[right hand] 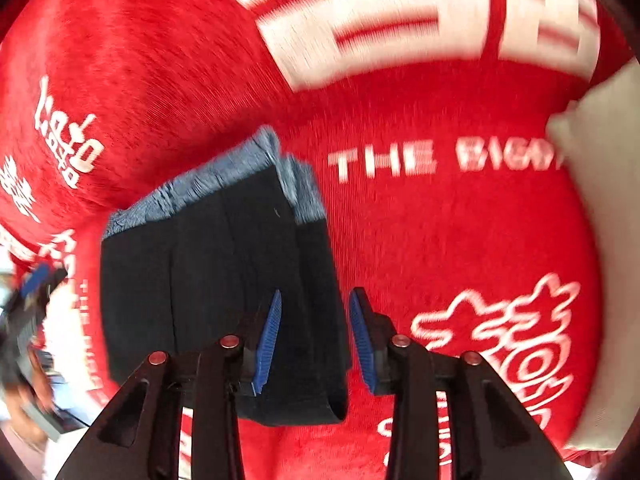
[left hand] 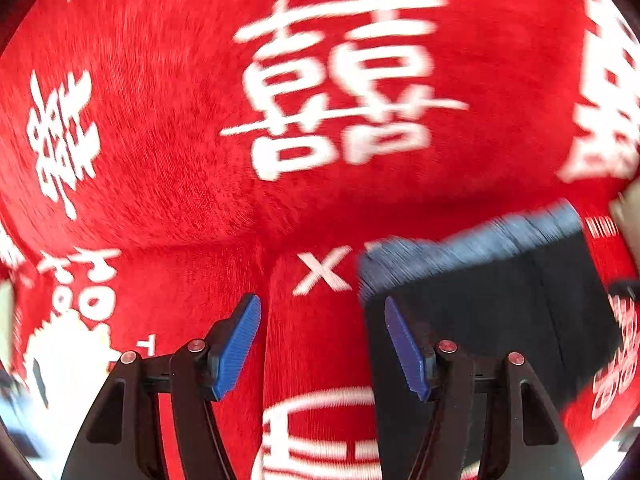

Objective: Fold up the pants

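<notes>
Your pants [right hand: 224, 280] lie as a compact dark rectangle on the red blanket [right hand: 440, 232], with the lighter blue waistband end turned toward the blanket's far side. They sit flat and squared, layers stacked on each other, which reads as a fold already made and set down rather than one in progress.

Your right gripper [right hand: 316, 344] hangs almost straight above the bundle's right-hand edge. Its jaws stand apart with that edge showing between them, but the pads press on nothing; nothing is held. I judge that placement suits letting go cleanly without dragging the stack.

Your left gripper [left hand: 322, 348] points down at bare red blanket just beside the bundle's left edge, where the pants [left hand: 488, 304] fill the lower right of that view. Its jaws are also apart and empty, one finger over the dark cloth's border.

A pale cushion [right hand: 600, 200] rests near the blanket's right edge, well apart from the pants. The views are blurred, so finer creases cannot be read.
</notes>
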`<act>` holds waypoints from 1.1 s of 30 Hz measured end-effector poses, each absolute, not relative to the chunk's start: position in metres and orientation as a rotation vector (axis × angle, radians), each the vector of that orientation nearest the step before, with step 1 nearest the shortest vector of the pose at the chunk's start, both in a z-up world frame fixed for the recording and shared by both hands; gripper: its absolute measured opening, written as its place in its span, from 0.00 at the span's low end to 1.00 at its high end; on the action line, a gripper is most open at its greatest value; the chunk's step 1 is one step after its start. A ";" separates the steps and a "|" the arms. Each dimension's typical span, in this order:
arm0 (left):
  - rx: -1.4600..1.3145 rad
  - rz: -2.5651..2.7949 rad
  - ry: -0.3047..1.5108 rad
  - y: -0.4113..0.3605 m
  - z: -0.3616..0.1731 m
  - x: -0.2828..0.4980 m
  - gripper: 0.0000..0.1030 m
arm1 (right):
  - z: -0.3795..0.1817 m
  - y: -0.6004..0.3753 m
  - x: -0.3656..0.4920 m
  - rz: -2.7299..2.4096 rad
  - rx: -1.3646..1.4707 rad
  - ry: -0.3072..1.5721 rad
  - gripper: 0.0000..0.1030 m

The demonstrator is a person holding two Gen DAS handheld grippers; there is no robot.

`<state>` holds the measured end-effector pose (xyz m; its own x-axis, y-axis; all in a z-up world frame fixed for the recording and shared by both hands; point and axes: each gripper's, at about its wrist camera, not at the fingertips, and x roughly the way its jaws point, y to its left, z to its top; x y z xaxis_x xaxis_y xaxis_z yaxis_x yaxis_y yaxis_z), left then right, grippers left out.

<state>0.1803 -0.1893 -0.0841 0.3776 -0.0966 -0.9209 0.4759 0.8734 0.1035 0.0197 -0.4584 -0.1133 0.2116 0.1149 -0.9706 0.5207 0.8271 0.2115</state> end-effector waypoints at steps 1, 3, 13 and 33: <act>0.359 -0.373 1.148 -0.190 -0.092 0.190 0.64 | -0.108 -0.454 0.024 -0.304 0.549 1.325 0.38; 0.334 -0.356 1.200 -0.196 -0.116 0.209 0.64 | -0.102 -0.441 0.035 -0.284 0.513 1.301 0.38; 0.479 -0.340 1.179 -0.219 -0.175 0.190 0.64 | -0.145 -0.405 0.029 -0.246 0.433 1.337 0.38; 0.296 -0.376 1.313 -0.168 -0.136 0.116 0.64 | -0.143 -0.445 -0.023 -0.346 0.633 1.336 0.54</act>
<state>0.1163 -0.1682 -0.1355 0.2094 -0.1007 -0.9726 0.4299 0.9029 -0.0009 -0.0234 -0.4448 -0.1426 0.2173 0.1199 -0.9687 0.5754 0.7859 0.2263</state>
